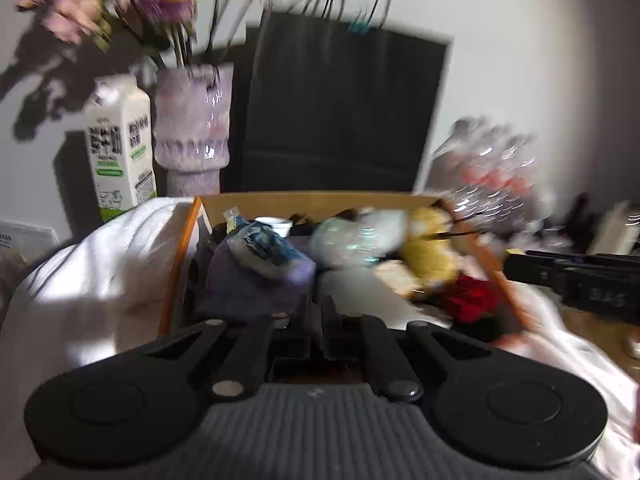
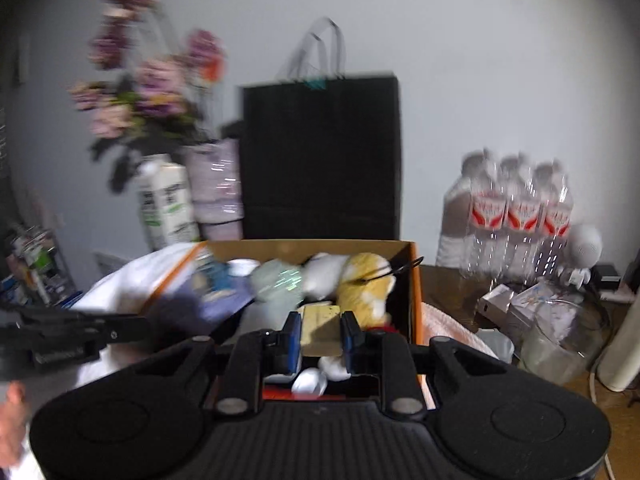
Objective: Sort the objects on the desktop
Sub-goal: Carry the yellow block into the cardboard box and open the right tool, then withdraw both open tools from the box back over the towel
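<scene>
The cardboard box [image 2: 414,280] is holding a yellow plush toy [image 2: 366,286], a blue packet [image 1: 264,248] and blurred oddments, while the left gripper [image 1: 316,320] is sitting closed and empty and the right gripper [image 2: 320,340] is standing narrowly parted, its contents unclear.
</scene>
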Demonstrator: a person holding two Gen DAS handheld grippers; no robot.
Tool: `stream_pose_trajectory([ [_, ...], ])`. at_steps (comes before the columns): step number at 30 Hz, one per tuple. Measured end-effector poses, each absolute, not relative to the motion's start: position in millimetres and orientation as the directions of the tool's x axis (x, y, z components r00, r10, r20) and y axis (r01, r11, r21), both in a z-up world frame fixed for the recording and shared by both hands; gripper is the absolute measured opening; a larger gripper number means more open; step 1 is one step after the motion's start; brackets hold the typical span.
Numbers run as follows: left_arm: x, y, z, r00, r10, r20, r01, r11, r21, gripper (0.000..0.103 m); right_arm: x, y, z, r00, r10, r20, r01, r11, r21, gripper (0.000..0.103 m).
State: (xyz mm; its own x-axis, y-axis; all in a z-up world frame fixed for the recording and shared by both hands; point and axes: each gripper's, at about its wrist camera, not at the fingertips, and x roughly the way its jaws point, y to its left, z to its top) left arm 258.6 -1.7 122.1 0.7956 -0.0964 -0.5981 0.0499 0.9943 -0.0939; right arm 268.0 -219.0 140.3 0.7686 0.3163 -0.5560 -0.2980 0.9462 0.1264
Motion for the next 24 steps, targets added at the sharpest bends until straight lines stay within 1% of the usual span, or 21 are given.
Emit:
stream_pose_trajectory([
  [2, 291.4, -1.9, 107.2, 0.766, -0.006, -0.643, -0.058, 0.995, -0.079, 0.006, 307.2, -216.4, 125.7, 0.713, 0.34, -0.613, -0.269, 0.94, 0.209, 0.02],
  [4, 315.3, -2.5, 93.1, 0.733, -0.001, -0.68, -0.072, 0.994, -0.079, 0.006, 333.5, -209.8, 107.6, 0.668, 0.345, -0.66, -0.247, 0.939, 0.241, 0.02],
  [6, 328.3, -5.5, 84.8, 0.732, 0.033, -0.681, -0.087, 0.995, -0.045, 0.006, 350.2, -196.8, 92.9, 0.64, 0.292, -0.711, -0.229, 0.956, 0.186, 0.02],
  [8, 335.4, -7.5, 82.9, 0.742, 0.026, -0.67, -0.062, 0.998, -0.029, 0.006, 359.4, -183.8, 82.2, 0.624, 0.239, -0.744, -0.232, 0.966, 0.115, 0.02],
  [10, 340.8, -7.9, 82.9, 0.739, 0.016, -0.673, -0.044, 0.999, -0.025, 0.009, 366.5, -177.7, 76.6, 0.602, 0.22, -0.768, -0.236, 0.967, 0.092, 0.02],
  [11, 342.8, -7.9, 83.3, 0.738, 0.014, -0.675, -0.038, 0.999, -0.021, 0.012, 368.0, -176.1, 75.7, 0.589, 0.221, -0.777, -0.244, 0.966, 0.089, 0.021],
  [12, 344.1, -7.4, 84.7, 0.739, 0.009, -0.673, -0.036, 0.999, -0.027, 0.028, 368.5, -175.4, 77.0, 0.585, 0.222, -0.78, -0.249, 0.965, 0.087, 0.021],
  [13, 342.8, -6.6, 86.9, 0.742, 0.001, -0.67, -0.035, 0.999, -0.037, 0.049, 367.9, -175.6, 79.1, 0.589, 0.221, -0.778, -0.25, 0.965, 0.085, 0.021],
  [14, 342.2, -4.4, 89.8, 0.748, -0.003, -0.664, -0.04, 0.998, -0.05, 0.09, 366.9, -176.2, 82.0, 0.59, 0.222, -0.776, -0.249, 0.965, 0.087, 0.022],
  [15, 339.5, -2.8, 94.2, 0.765, -0.009, -0.644, -0.042, 0.997, -0.064, 0.095, 365.8, -177.9, 84.7, 0.587, 0.232, -0.776, -0.25, 0.963, 0.099, 0.028],
  [16, 338.1, -2.3, 98.6, 0.776, -0.018, -0.631, -0.028, 0.998, -0.064, 0.093, 364.2, -180.7, 88.3, 0.589, 0.242, -0.771, -0.249, 0.962, 0.112, 0.039],
  [17, 335.7, -2.4, 103.0, 0.775, -0.023, -0.631, -0.016, 0.998, -0.056, 0.094, 363.6, -183.2, 92.4, 0.595, 0.241, -0.766, -0.242, 0.964, 0.115, 0.046],
  [18, 334.7, -2.4, 107.2, 0.77, -0.021, -0.637, -0.012, 0.999, -0.048, 0.098, 362.3, -185.0, 97.3, 0.605, 0.231, -0.762, -0.232, 0.967, 0.109, 0.061],
  [19, 332.9, -2.1, 111.2, 0.766, -0.018, -0.642, -0.013, 0.999, -0.044, 0.101, 361.0, -185.4, 101.3, 0.615, 0.218, -0.758, -0.222, 0.97, 0.099, 0.069],
  [20, 330.2, -1.2, 115.1, 0.765, -0.01, -0.644, -0.022, 0.999, -0.042, 0.103, 359.8, -185.3, 105.3, 0.619, 0.203, -0.759, -0.213, 0.973, 0.087, 0.072],
  [22, 324.2, 2.0, 121.3, 0.765, -0.004, -0.644, -0.039, 0.998, -0.052, 0.103, 354.9, -184.4, 112.9, 0.632, 0.172, -0.756, -0.197, 0.979, 0.057, 0.085],
  [24, 317.1, 5.7, 122.7, 0.756, -0.009, -0.654, -0.043, 0.997, -0.063, 0.103, 347.9, -183.3, 118.4, 0.656, 0.14, -0.741, -0.192, 0.981, 0.016, 0.088],
])
